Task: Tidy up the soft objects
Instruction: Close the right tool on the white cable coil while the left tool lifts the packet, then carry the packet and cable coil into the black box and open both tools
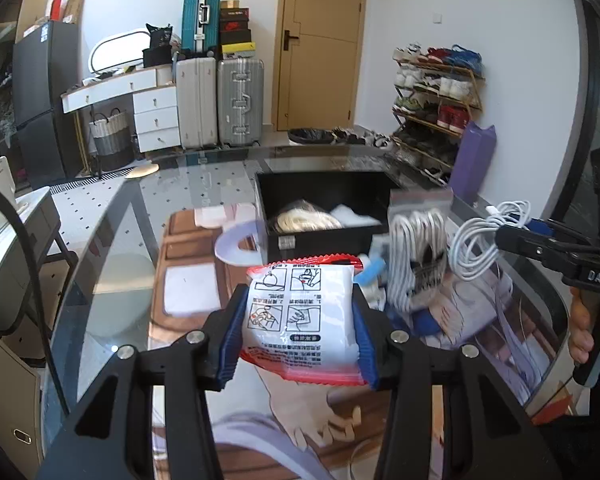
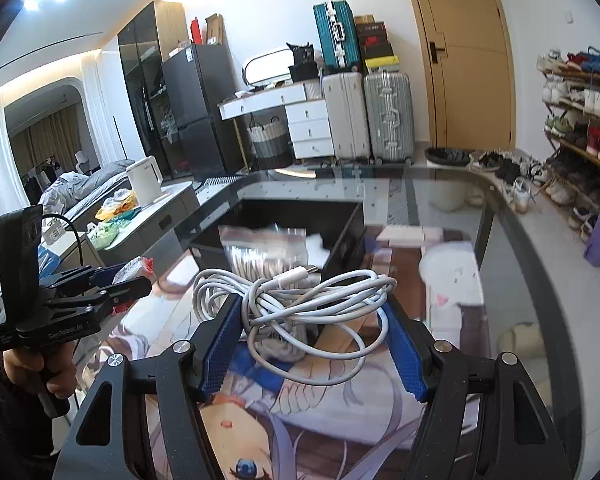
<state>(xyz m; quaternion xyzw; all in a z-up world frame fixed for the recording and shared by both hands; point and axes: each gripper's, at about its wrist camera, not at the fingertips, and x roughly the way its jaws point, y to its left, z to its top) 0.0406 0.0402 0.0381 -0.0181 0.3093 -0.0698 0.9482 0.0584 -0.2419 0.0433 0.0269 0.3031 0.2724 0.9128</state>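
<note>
Nearest the lens, the left gripper (image 1: pixel 300 320) pinches a soft, pillowy white packet (image 1: pixel 300 316) with red crimped edges between ribbed blue pads (image 1: pixel 230 340). Ahead of it sits an open rectangular black box (image 1: pixel 324 236) on a glass table (image 1: pixel 100 280) covered by a printed mat (image 1: pixel 188 248). The right gripper (image 2: pixel 314 328) clamps a loosely coiled, smooth white cable (image 2: pixel 300 304), held above the mat, just short of the box.

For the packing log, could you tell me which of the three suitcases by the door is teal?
The teal suitcase standing on top of the white suitcase; the grey suitcase stands on the floor beside the white one.
</note>
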